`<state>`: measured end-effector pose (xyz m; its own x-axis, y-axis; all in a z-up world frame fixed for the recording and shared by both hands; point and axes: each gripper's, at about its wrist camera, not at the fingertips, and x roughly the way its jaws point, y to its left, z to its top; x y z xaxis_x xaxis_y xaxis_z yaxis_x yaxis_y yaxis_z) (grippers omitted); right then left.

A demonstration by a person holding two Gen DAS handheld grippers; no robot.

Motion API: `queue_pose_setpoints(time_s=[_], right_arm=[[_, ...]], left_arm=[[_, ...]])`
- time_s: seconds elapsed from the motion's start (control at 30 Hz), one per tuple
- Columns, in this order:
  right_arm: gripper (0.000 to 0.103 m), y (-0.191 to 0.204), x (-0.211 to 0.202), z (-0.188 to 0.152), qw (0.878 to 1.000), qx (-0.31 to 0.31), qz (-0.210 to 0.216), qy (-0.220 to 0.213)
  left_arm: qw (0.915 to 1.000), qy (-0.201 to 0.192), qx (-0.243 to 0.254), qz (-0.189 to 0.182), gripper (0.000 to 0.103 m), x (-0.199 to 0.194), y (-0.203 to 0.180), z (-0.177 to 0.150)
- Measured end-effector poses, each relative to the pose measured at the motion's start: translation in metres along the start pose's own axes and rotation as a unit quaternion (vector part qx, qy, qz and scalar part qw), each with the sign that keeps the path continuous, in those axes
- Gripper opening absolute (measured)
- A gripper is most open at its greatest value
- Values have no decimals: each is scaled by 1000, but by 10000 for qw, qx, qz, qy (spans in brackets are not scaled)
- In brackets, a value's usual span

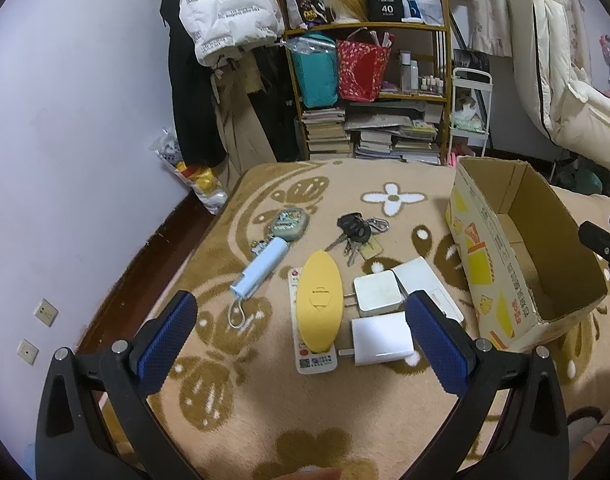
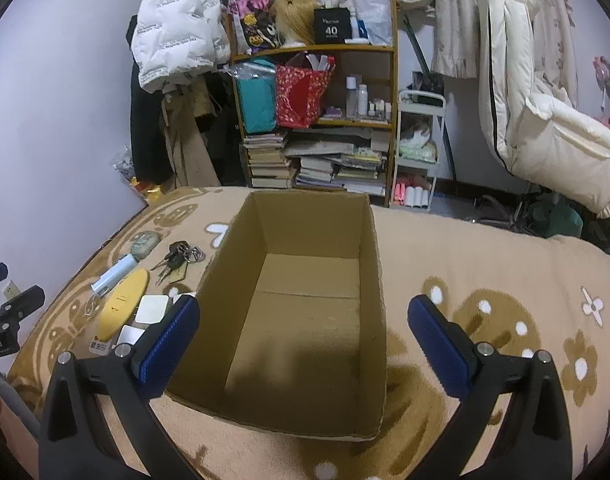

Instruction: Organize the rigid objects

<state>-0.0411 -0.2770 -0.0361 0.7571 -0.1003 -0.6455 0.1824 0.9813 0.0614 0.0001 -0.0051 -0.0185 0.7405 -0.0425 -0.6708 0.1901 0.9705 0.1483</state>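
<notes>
On the patterned blanket (image 1: 265,420), far left, small green tin (image 1: 287,222) and pale blue cylinder (image 1: 259,270), untouched. Next over, yellow oval case (image 1: 319,306) lying on a remote (image 1: 315,360), bunch of keys (image 1: 355,232) behind, three white chargers (image 1: 379,294) clustered just beside. Left gripper (image 1: 301,334) hovering above these, released wide, grasping nothing. Further right, cardboard box (image 2: 305,320) standing open and bare inside; right gripper (image 2: 303,336) poised over it, likewise spread, empty. Nothing sorted yet, by the look of it; every piece left to move.
</notes>
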Motion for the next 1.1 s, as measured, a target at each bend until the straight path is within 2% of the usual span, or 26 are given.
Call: queue_pose_setpoints(time_s=[0.13, 0.43, 0.6, 0.93, 1.1], right_arm=[[103, -2, 9, 3, 9996, -2, -58, 263], [103, -5, 21, 17, 9993, -48, -129, 343], [103, -21, 25, 23, 9985, 272, -302, 355], [103, -53, 51, 32, 9924, 944, -46, 794], [93, -62, 69, 30, 9880, 1036, 77, 1142]], left_arm=[[9990, 235, -260, -267, 103, 6, 2, 3], [9980, 598, -131, -145, 103, 34, -13, 11], [9956, 929, 91, -91, 103, 62, -27, 11], [9896, 1397, 317, -142, 103, 97, -51, 5], [9873, 1498, 520, -129, 103, 112, -65, 2]])
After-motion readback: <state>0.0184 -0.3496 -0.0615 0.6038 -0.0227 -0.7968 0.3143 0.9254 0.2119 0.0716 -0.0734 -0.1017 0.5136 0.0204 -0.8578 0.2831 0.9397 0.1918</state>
